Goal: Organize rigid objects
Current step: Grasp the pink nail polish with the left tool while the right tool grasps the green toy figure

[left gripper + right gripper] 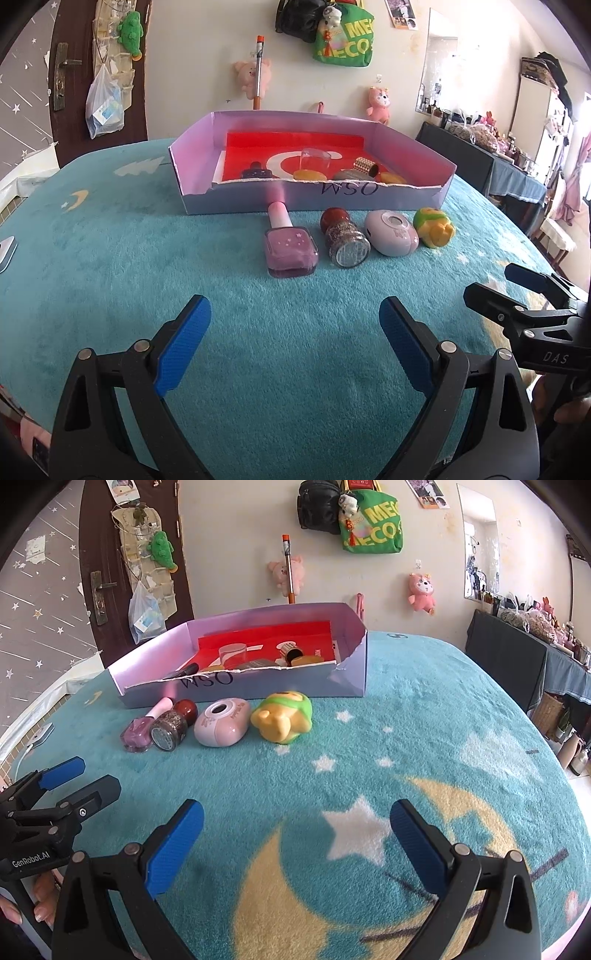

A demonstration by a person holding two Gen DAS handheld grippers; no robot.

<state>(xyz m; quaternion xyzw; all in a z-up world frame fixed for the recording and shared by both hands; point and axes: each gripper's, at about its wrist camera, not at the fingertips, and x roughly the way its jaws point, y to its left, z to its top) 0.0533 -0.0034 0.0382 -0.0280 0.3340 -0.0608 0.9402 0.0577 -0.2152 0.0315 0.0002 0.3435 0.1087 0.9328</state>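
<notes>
Four small items are lying in a row on the teal plush blanket (147, 258), just in front of the near wall of a shallow cardboard box (240, 203) marked "WSO". Going left to right in the left wrist view: a pink nail polish bottle (290, 247) lying on its side with its cap touching the box wall, a glitter bottle with a red round cap (345, 236) lying just beside it, a pale pink oval gadget (391, 232) with a round window on top, and a green-and-yellow toy figure (434, 227) at the far end.

The box is sitting on the blanket with a red sheet lining its bottom. Inside it are showing a clear plastic cup (316, 158), a dark dropper bottle (255, 171), a gold studded tube (365, 166) and some yellow flat pieces (308, 174), all partly hidden by the front wall.

The left gripper (295, 343) is hovering over bare blanket, nearer than the row, blue pads spread wide, nothing between them. The right gripper (295, 842) is hovering over the yellow moon and white star print, also spread wide and holding nothing. Each gripper is showing at the edge of the other's view, well apart from the items.

Plush toys and a green tote bag (345, 40) are hanging on the back wall; a dark door (74, 92) is standing at left.
</notes>
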